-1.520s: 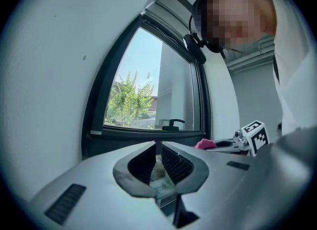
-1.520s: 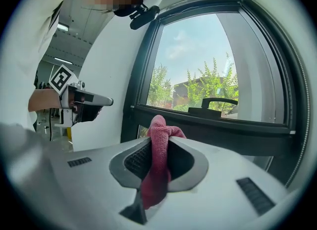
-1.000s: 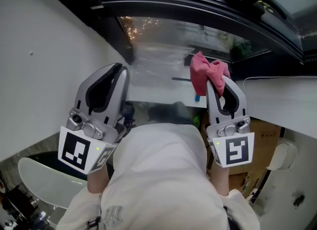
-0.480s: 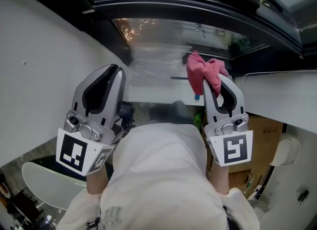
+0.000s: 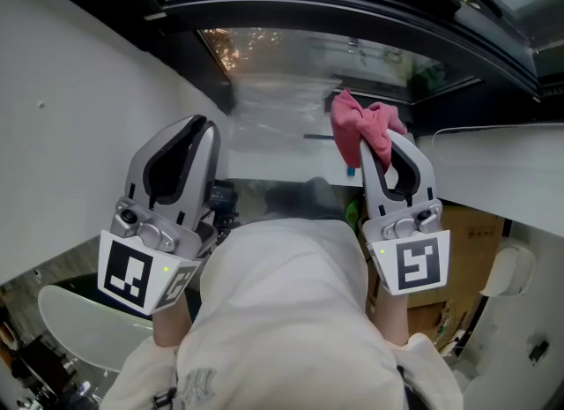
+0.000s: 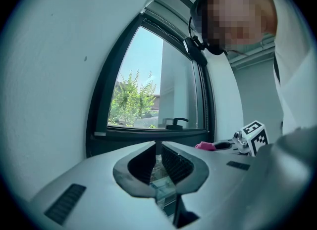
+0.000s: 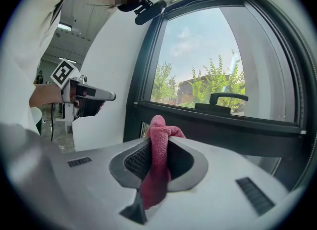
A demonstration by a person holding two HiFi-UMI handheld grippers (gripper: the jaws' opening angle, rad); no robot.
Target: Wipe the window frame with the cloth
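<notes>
Bright daylight floods in through the window (image 7: 208, 70); near surfaces sit shaded. Gripper views bend and darken at the edges.

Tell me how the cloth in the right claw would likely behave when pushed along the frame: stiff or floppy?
Probably floppy: the cloth bunches past the right claw and its tail droops below. Likely light, since that pinch alone carries it. Its woven nap should drag rather than slide on the frame.

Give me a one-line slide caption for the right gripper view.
Right gripper clamps a pink cloth, held before the dark window frame.
</notes>
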